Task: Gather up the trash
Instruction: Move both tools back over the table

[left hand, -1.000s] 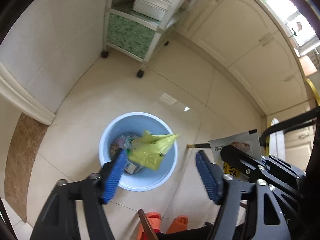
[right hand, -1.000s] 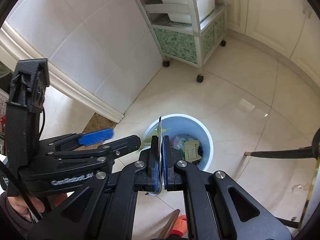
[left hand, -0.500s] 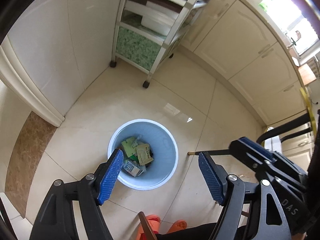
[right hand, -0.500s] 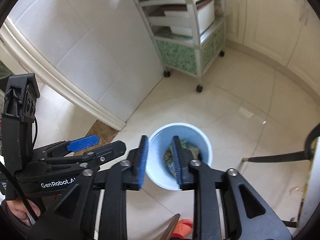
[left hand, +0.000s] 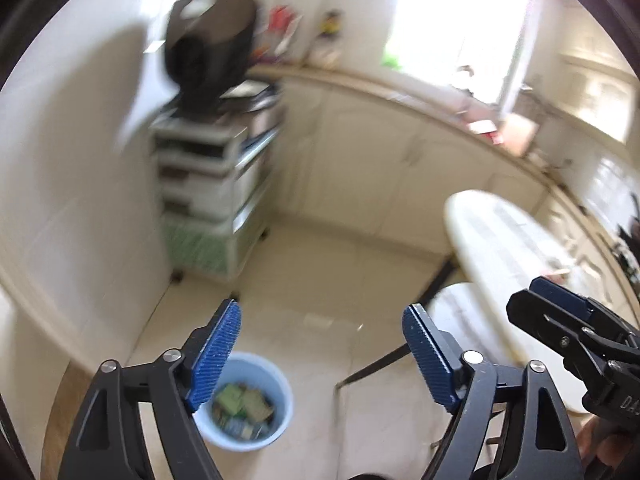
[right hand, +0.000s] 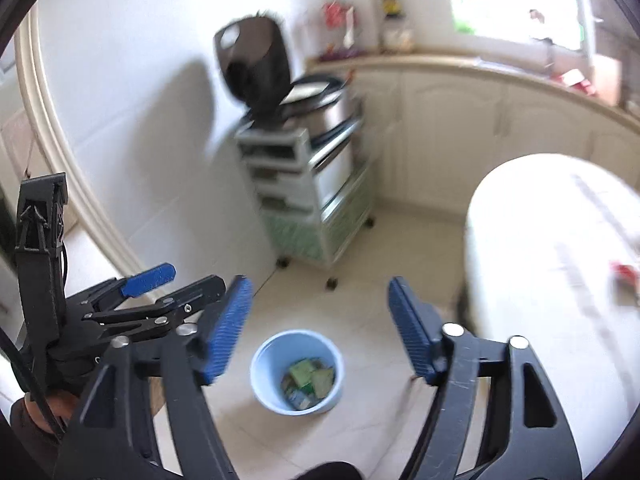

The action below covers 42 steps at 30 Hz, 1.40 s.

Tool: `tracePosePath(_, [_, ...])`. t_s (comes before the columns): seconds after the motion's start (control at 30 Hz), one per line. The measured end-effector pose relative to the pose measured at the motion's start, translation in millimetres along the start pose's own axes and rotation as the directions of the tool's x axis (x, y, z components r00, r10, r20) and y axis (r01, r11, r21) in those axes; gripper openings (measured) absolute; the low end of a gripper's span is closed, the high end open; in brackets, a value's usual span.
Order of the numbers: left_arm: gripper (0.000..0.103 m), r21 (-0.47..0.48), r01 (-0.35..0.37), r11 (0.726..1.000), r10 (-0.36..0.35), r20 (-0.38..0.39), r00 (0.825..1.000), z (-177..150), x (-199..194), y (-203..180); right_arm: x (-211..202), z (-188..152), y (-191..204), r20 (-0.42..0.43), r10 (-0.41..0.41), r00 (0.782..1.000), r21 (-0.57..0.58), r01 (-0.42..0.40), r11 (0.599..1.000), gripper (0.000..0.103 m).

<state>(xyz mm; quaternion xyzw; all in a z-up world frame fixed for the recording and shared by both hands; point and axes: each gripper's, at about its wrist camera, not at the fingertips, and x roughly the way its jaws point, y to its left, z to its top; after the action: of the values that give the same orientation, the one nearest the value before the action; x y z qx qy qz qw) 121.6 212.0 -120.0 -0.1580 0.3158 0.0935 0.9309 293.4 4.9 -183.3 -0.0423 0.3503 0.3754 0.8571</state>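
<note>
A light blue bin [left hand: 256,424] stands on the tiled floor with several wrappers [left hand: 240,404] inside; it also shows in the right wrist view [right hand: 298,372]. My left gripper [left hand: 320,354] is open and empty, high above the bin. My right gripper [right hand: 320,320] is open and empty too, and shows at the right edge of the left wrist view [left hand: 560,312]. A small red piece of trash [right hand: 624,270] lies on the white table [right hand: 540,248].
A wheeled shelf cart [right hand: 312,200] with an open rice cooker [right hand: 260,72] on top stands against the wall. Cream cabinets [left hand: 400,172] with a cluttered counter line the back. A white stool [left hand: 476,320] stands by the table.
Both grippers have tilted up and lifted away from the bin. The right gripper dropped its packet into the bin and opened wide. The table and counter have come into view.
</note>
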Motion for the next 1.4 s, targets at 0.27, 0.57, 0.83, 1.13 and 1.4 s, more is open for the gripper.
tracePosePath(0.27, [0.087,0.235,0.141,0.962,-0.147,0.009,0.989,-1.2,6.1,-156.2,-101.2,0.5,-92.6,0.086,-0.175,0.981,0.067,0.169,0.983,0.081])
tracePosePath(0.57, [0.088,0.497,0.283,0.821,-0.247,-0.138,0.959,6.2,90.5,-304.1,-158.0,-19.8,-206.4,0.047,-0.322,0.946,0.201,0.307,0.93,0.084])
tracePosePath(0.83, [0.088,0.605,0.29,0.742,-0.186,-0.23,0.955,26.0,213.7,-371.0,-156.1,-49.9,-288.5,-0.044,-0.364,0.93,0.282,0.361,0.889,0.084])
tracePosePath(1.13, [0.088,0.64,0.318,0.699,-0.149,-0.305,0.941,15.4,316.6,-385.3,-132.5,-65.9,-324.0,-0.115,-0.347,0.931,0.307,0.365,0.879,0.084])
tracePosePath(1.4, [0.082,0.619,0.346,0.705,-0.178,-0.317,0.931,24.9,332.5,-394.1,-122.3,-61.2,-335.5,-0.12,-0.334,0.935,0.32,0.355,0.879,0.084])
